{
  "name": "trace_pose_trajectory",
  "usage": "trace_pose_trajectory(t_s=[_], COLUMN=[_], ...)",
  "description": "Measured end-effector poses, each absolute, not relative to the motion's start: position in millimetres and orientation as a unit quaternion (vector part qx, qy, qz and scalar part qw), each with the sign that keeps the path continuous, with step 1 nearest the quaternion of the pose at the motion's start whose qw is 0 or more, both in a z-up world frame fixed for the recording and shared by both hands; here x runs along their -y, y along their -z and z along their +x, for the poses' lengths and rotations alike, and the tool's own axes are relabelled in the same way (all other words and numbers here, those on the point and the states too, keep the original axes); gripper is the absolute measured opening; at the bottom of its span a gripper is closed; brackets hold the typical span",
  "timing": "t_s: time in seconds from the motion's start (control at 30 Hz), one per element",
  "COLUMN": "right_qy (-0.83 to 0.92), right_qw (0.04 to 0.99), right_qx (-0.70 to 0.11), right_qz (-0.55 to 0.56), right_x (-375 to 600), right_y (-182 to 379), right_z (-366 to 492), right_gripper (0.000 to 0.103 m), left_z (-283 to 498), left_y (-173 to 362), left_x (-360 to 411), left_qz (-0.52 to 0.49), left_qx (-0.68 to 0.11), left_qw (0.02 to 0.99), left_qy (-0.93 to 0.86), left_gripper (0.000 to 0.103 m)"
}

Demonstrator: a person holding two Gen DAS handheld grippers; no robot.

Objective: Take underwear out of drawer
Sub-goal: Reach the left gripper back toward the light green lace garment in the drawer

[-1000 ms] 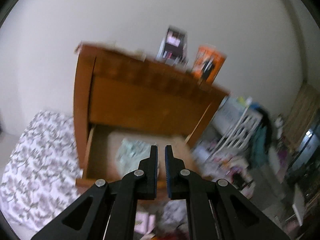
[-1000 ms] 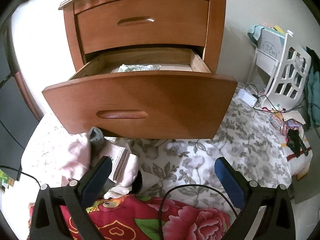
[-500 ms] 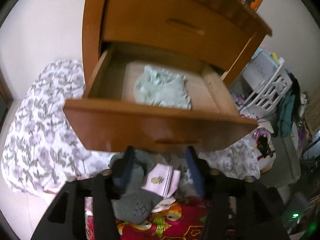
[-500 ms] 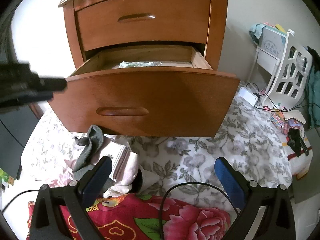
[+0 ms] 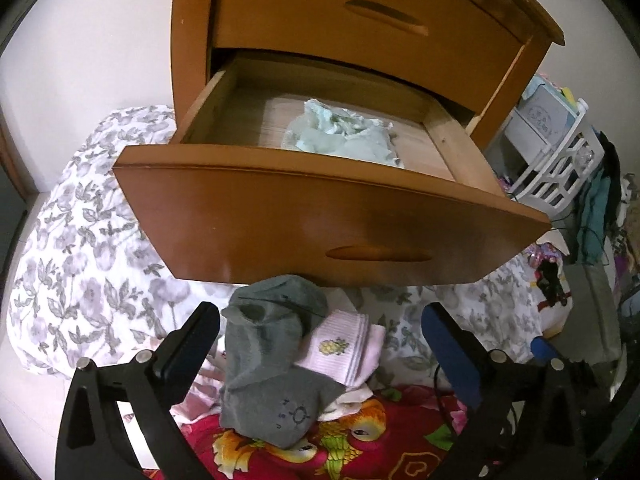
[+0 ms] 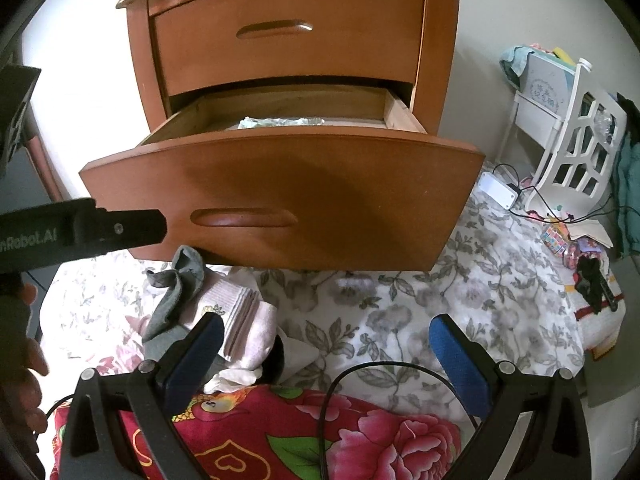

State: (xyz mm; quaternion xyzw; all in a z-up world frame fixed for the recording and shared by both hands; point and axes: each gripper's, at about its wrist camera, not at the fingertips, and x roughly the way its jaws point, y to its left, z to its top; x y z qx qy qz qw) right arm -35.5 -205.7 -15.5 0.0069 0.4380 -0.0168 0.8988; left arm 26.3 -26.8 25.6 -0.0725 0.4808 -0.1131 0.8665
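Note:
Pale green underwear [image 5: 344, 136] lies crumpled in the pulled-out lower drawer [image 5: 320, 216] of a wooden nightstand; in the right wrist view only the underwear's top edge [image 6: 280, 122] shows above the drawer front [image 6: 280, 184]. My left gripper [image 5: 319, 316] hangs low in front of the drawer, jaws opening wide. A grey garment [image 5: 272, 344] and a pink-white one [image 5: 344, 348] lie on the bed between its fingers, untouched by the pads. My right gripper [image 6: 325, 324] stands open over the floral bedding, holding nothing. One left finger [image 6: 120, 226] shows at that view's left edge.
The top drawer [image 5: 360, 12] is shut. Floral bedding [image 5: 80, 240] and a red flowered blanket [image 6: 280, 432] lie below the drawer. A black cable [image 6: 360, 372] loops between the right fingers. A white rack [image 6: 576, 136] and a power strip [image 6: 498, 188] are at right. A hand [image 6: 20, 360] shows at the left edge.
My left gripper has come down from high above the drawer to just over the clothes pile, and its jaws have gone from shut to wide apart. The right gripper has not moved.

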Motion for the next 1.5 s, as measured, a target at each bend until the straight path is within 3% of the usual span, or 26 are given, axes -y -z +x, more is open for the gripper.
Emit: trace_pose_trajectory(t_s=[0.7, 0.93, 1.2, 1.5], right_qy=[0.019, 0.016, 0.013, 0.013], right_qw=[0.894, 0.892, 0.891, 0.891], right_qx=[-0.448, -0.451, -0.454, -0.453], right_qz=[0.005, 0.013, 0.023, 0.029], right_x=[208.7, 212.6, 215.8, 219.7], right_y=[26.3, 31.6, 36.9, 40.0], right_z=[-24.6, -21.6, -17.4, -15.3], right_gripper=[0.103, 0.103, 0.103, 0.103], left_z=[31.2, 51.7, 88.3, 138.0], left_y=[-43.6, -75.5, -126.5, -132.9], left_x=[22.5, 15.0, 27.0, 52.3], left_qz=[-0.109, -0.106, -0.008, 0.048], left_qx=[-0.433, -0.412, -0.361, -0.395], left_qw=[0.878, 0.89, 0.925, 0.907], left_qy=[0.17, 0.167, 0.121, 0.134], left_gripper=[0.102, 0.102, 0.102, 0.101])
